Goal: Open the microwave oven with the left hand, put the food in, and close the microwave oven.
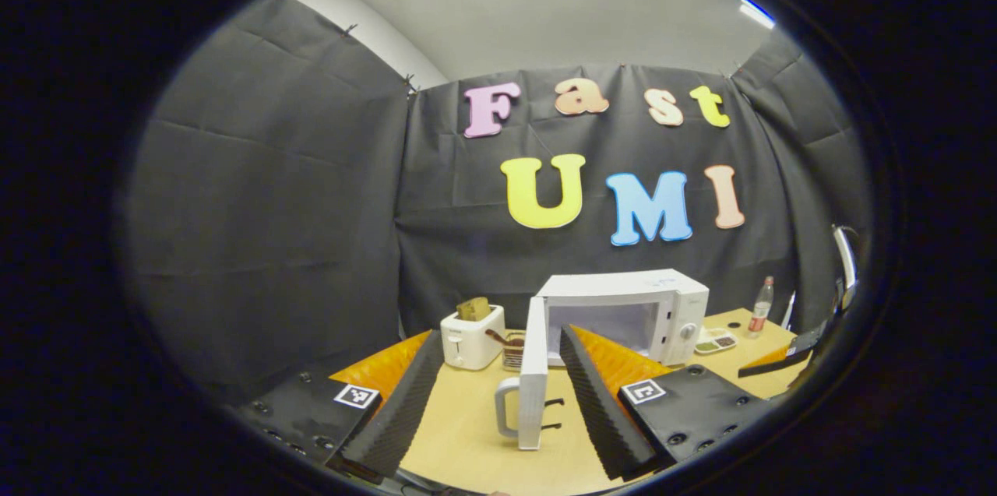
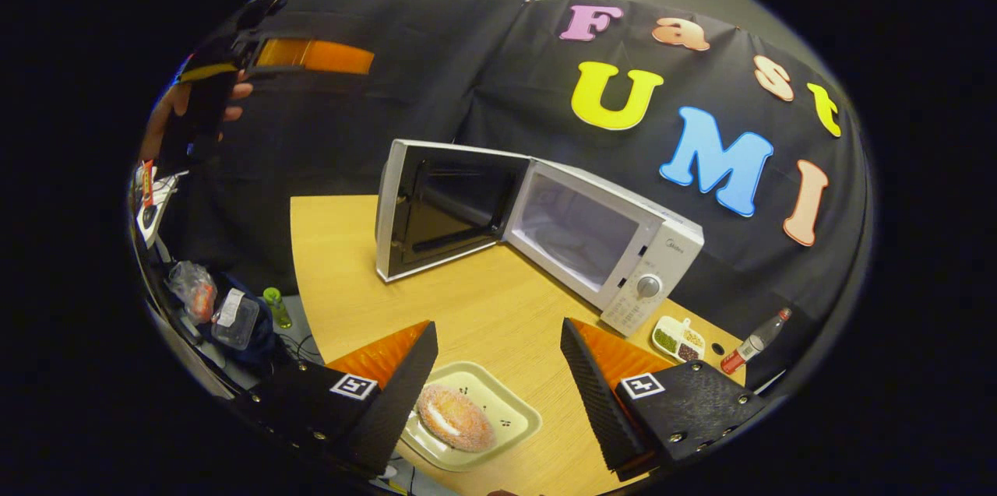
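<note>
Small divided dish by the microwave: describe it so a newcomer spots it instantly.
Start at the white microwave oven standing with its door open on the light wooden table. Go to the control-panel end with the round knob; the small white divided dish lies on the table just beside that corner. Unlike the red-capped clear plastic bottle standing next to it, it is flat, with compartments of green, yellowish and dark bits.

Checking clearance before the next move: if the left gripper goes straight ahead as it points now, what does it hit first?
Most likely the open microwave door: it stands edge-on between the fingers of the left gripper, handle toward the camera. The jaws are open and the door looks untouched; depth is hard to judge.
</note>
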The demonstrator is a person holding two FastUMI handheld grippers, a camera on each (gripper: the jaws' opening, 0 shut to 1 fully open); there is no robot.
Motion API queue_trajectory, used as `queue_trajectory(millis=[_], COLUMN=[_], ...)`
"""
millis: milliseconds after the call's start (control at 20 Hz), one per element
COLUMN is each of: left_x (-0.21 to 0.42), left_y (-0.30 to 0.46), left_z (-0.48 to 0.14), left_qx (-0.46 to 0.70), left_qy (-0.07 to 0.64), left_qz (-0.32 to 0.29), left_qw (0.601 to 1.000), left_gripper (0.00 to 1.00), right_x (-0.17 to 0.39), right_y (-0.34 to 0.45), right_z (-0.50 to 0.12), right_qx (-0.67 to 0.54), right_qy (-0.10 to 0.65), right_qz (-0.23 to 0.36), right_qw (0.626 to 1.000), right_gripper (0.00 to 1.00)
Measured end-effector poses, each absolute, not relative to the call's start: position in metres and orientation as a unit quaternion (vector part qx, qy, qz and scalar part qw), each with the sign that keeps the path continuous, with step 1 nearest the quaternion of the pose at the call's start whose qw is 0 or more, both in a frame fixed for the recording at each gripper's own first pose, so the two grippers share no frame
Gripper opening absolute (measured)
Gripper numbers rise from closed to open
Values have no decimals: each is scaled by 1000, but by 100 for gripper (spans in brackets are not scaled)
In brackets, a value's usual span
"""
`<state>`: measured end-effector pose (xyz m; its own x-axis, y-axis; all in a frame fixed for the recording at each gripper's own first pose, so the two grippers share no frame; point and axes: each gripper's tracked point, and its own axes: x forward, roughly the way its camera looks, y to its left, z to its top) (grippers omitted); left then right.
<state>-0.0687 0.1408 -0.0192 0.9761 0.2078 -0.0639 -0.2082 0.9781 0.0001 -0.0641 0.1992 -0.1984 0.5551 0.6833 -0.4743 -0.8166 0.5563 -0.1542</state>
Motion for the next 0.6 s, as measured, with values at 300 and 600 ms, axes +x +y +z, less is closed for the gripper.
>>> queue_trajectory(millis=[300,600], left_x=[-88,-98], left_y=[142,145], left_z=[-9,-12], left_qx=[7,9], left_qy=[24,35], left_qz=[130,156], left_qw=[991,987], left_gripper=[98,97], right_x=[-88,-102], right_y=[188,179], right_z=[-264,-312], right_qx=[-223,-242], right_qy=[243,292], right_qz=[483,509], right_qw=[811,773], right_gripper=[96,96])
